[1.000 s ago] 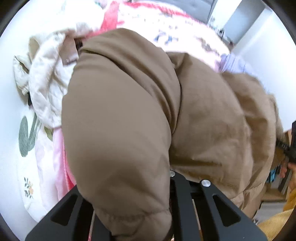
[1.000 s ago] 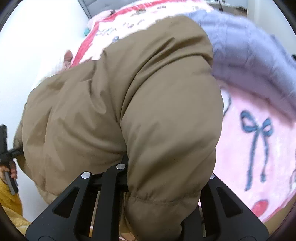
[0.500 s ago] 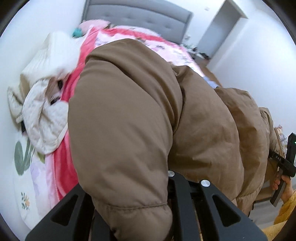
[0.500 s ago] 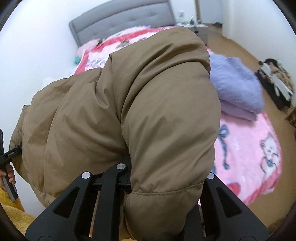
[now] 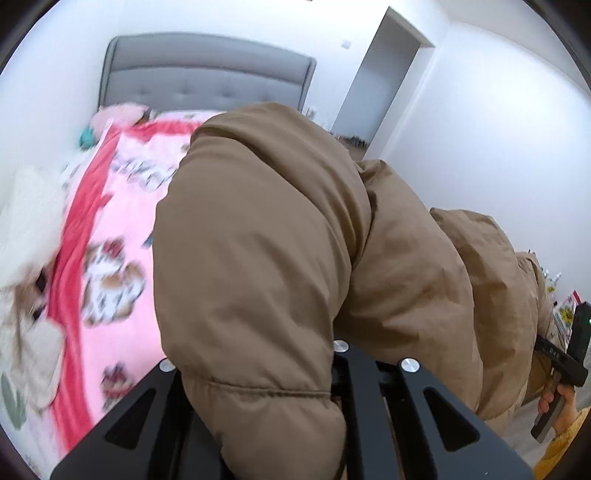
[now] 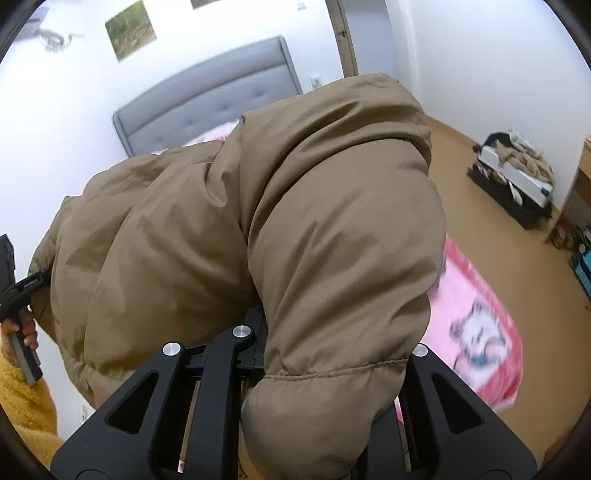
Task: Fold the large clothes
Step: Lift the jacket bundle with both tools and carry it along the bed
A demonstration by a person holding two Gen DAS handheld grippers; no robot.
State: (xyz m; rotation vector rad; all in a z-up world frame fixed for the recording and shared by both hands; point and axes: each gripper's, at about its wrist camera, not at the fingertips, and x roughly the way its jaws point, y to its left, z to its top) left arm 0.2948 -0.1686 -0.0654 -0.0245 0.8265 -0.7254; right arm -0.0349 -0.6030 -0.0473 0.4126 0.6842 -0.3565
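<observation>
Brown puffer jacket [image 5: 280, 258] hangs stretched crosswise, each sleeve cuff clamped in a hand-held gripper, left [image 5: 258, 413] and right [image 6: 325, 406].

Plain tan jacket [image 5: 258, 258]; pink, red-bordered cartoon-print blanket [image 5: 122, 206]; grey headboard [image 5: 192, 77].

brown puffer jacket [image 5: 258, 258]: one
tool [image 5: 266, 435]: two, the other [image 6: 295, 435]
bed [image 5: 122, 192]: one
wall pictures [image 6: 130, 29]: two
open suitcase [image 6: 513, 184]: one

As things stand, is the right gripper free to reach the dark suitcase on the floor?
Probably not: the right gripper is shut on the brown puffer jacket, and the suitcase lies across the floor.
</observation>
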